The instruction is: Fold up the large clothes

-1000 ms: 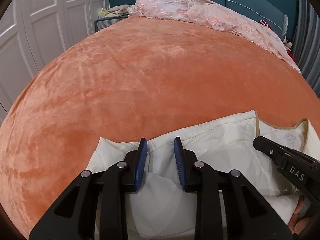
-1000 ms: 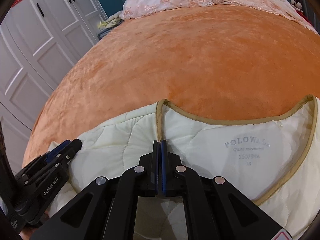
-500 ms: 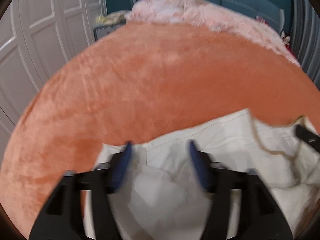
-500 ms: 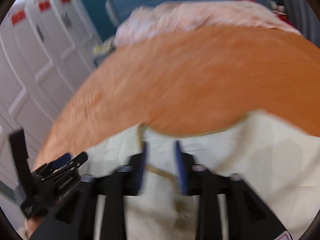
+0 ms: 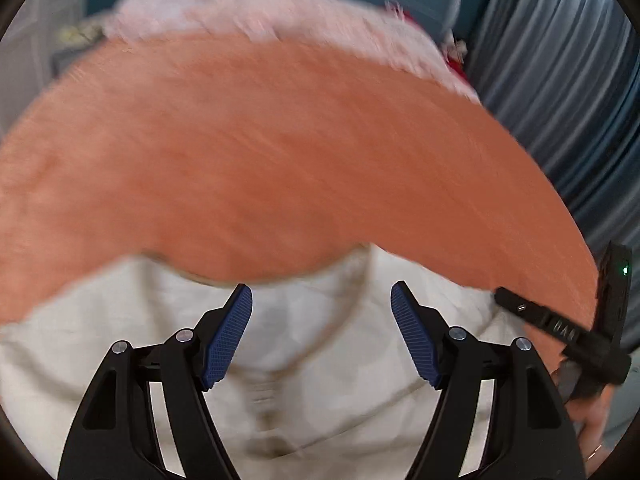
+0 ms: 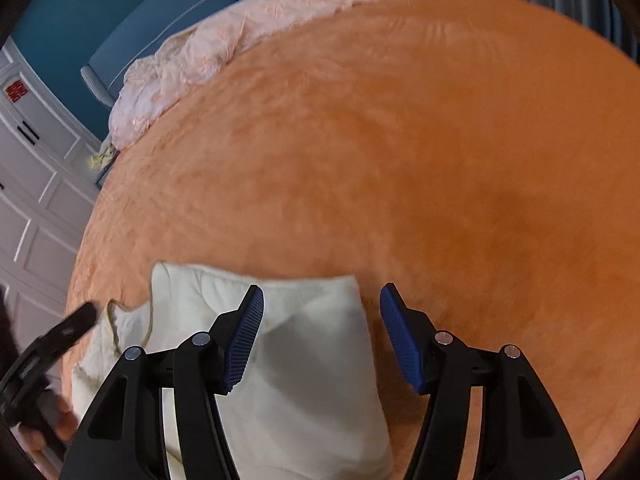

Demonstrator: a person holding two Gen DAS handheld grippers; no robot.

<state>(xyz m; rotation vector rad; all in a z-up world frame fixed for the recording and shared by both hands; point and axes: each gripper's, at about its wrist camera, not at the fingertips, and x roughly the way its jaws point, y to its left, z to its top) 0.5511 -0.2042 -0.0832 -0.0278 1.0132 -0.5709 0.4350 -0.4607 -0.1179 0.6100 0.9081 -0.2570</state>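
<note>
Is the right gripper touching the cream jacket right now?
Apart. The right wrist view shows the right gripper opening, its pads clear of the cream jacket lying below.

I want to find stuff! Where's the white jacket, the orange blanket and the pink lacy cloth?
Jacket [image 6: 320,380]: right wrist view, on its folded cream panel.
Blanket [image 6: 400,140]: right wrist view, on its bare plush middle.
Pink cloth [image 6: 192,60]: right wrist view, on its crumpled lace at the far edge.

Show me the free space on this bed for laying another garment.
The orange plush bedspread lies bare from the cream quilted garment at the near edge up to the crumpled pink lace fabric by the headboard. The near left is crowded with the garment and both tools.
</note>
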